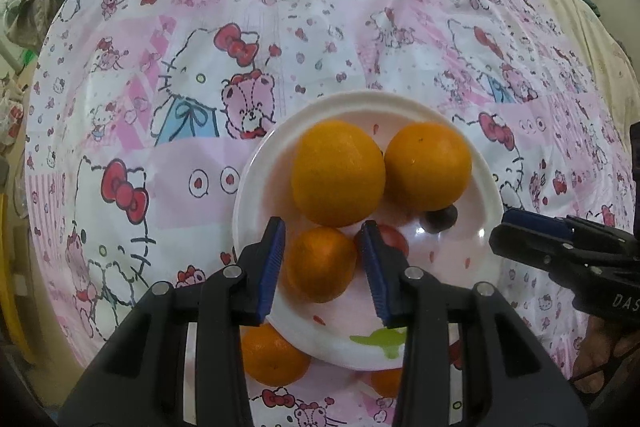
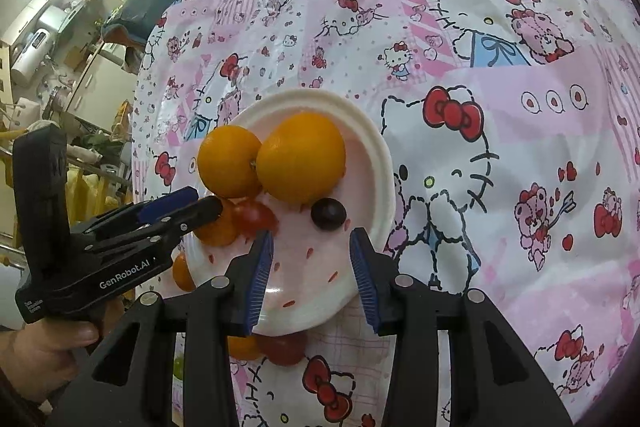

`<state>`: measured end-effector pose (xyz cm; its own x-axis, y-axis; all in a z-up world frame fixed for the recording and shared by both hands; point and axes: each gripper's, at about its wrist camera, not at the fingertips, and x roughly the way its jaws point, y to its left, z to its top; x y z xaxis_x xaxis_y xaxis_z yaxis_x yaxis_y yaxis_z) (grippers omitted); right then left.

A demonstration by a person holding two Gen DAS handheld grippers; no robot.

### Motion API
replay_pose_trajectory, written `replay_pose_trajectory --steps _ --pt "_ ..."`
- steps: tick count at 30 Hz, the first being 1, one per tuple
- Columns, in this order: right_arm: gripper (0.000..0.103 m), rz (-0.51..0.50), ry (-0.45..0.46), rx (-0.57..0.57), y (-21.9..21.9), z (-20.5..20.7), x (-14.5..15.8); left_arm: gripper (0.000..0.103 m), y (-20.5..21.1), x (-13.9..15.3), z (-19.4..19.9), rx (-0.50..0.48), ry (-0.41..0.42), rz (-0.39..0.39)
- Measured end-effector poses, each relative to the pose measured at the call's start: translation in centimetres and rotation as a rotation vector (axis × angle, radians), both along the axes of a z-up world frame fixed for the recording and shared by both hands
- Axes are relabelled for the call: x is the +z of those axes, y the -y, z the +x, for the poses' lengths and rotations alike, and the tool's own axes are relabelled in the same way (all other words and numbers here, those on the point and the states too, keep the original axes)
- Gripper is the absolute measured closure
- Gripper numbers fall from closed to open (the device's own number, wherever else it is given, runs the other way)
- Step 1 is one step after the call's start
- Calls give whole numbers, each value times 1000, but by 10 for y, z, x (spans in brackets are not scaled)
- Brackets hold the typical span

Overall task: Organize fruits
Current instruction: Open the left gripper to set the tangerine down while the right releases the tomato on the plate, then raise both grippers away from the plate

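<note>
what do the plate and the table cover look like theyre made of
Plate: likely glossy plastic or glazed ceramic, white, with sharp light glints; the look leaves it open. Table cover: thin, shiny plastic sheet, printed with cartoon figures, showing creases and a sheen.

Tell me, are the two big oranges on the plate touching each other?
Touching. In the left wrist view the left big orange and the right big orange meet with no gap on the plate.

Sitting on one white plate [image 1: 256, 163] at frame centre: two large oranges [image 1: 338, 171], one small orange [image 1: 320, 263], one dark grape [image 1: 440, 218].
</note>
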<state>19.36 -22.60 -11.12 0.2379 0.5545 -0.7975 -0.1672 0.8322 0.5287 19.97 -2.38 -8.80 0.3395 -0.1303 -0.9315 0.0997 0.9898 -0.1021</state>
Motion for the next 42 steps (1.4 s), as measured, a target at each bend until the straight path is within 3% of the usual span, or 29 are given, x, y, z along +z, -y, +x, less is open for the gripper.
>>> replay_pose_trajectory --steps 9,10,12,14,18,28,42 --pt "39 9 29 -43 11 1 11 66 4 -1 0 -8 -16 -4" --pt "35 10 30 -48 12 1 12 63 4 0 0 -9 -14 -4" --pt "33 10 34 -63 16 2 14 46 4 1 -1 -8 -10 -6" --pt "33 11 37 -73 19 3 15 36 4 3 -2 -6 -1 -10" --pt "28 12 41 -81 20 4 17 24 2 6 -2 5 1 -15" --pt "22 4 53 -79 18 3 22 23 0 15 -8 2 28 -20" --pt "19 22 92 -115 29 -14 42 23 -8 54 -39 -7 163 -6"
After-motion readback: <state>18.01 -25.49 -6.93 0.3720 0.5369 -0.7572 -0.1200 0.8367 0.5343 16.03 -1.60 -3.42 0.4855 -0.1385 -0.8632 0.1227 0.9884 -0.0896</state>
